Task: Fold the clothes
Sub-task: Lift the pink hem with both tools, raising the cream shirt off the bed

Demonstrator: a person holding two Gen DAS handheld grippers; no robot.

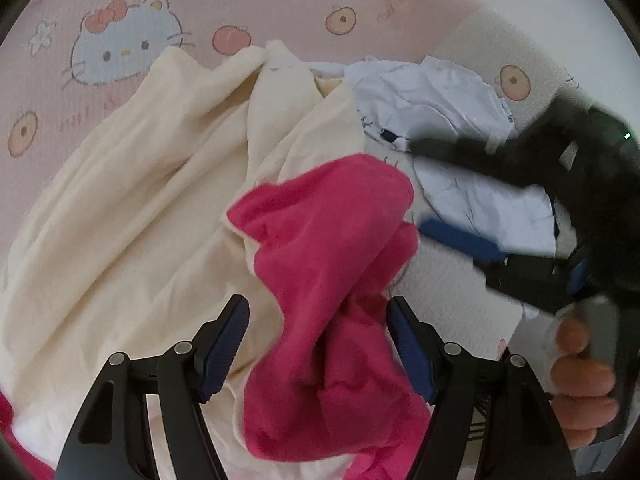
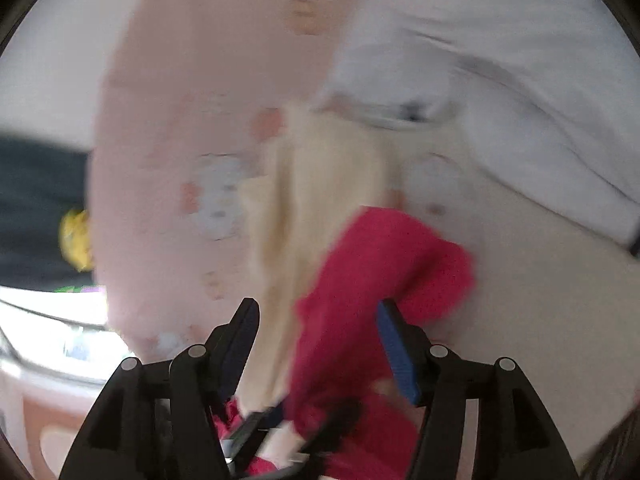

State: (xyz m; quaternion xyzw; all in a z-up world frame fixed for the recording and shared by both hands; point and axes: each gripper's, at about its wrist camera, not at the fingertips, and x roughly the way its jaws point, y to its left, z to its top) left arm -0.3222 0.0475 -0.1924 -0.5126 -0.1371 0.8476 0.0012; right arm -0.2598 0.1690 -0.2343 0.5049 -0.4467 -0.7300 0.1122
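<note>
crumpled pink cloth (image 1: 332,280), cream garment (image 1: 140,208) beneath

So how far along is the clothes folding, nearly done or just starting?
Early days, by the look of it. Nothing looks neatly folded: the cream garment lies rumpled on the pink cartoon sheet, and the white clothes beside it are crumpled. In hand: the pink and cream garment sits bunched between the left gripper and right gripper, both with jaws open, not pinching it. All the actual folding seems left.

no readable text; faint pink lettering on the cartoon-cat sheet (image 1: 132,12) is illegible.
</note>
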